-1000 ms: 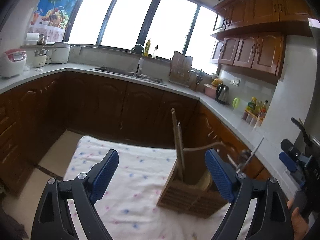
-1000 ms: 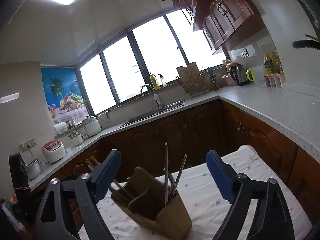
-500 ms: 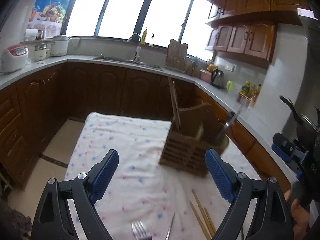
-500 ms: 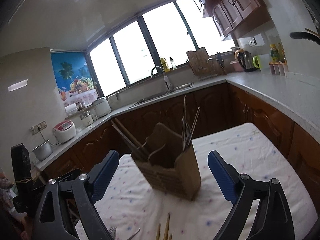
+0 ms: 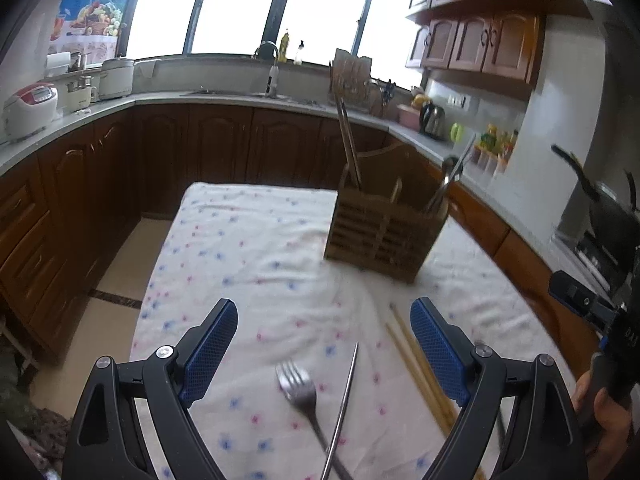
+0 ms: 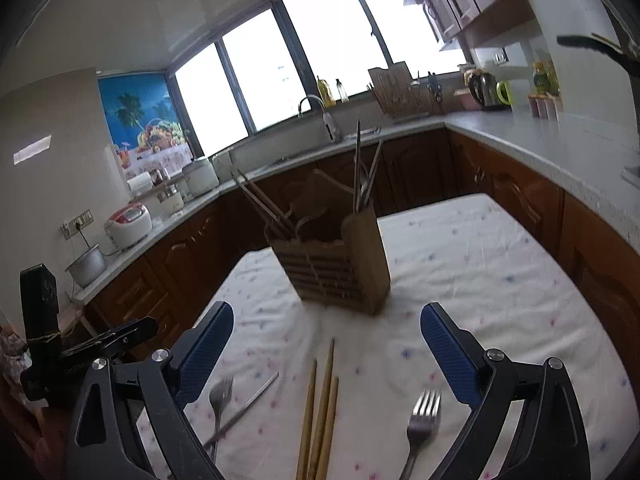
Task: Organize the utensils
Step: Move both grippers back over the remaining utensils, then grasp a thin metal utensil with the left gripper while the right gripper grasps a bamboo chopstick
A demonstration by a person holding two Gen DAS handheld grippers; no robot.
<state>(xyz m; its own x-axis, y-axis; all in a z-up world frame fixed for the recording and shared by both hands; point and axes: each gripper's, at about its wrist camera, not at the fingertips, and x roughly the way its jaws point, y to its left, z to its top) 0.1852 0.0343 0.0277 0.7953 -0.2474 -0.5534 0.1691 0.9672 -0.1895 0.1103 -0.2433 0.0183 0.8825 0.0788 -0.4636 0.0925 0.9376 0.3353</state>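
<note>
Left gripper (image 5: 324, 344) spread, empty | right gripper (image 6: 326, 346) spread, empty | 3 chopsticks (image 6: 320, 412) beside fork (image 6: 420, 420)

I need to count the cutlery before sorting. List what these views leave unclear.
- Left wrist view: fork handle cut off by the bottom edge, crossed by a metal chopstick.
- Right wrist view: wooden chopsticks run off the bottom edge.
- Holder: its walls hide the lower parts of what stands in it.

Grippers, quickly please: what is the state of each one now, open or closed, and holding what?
Left gripper: open, holding nothing.
Right gripper: open, holding nothing.
</note>
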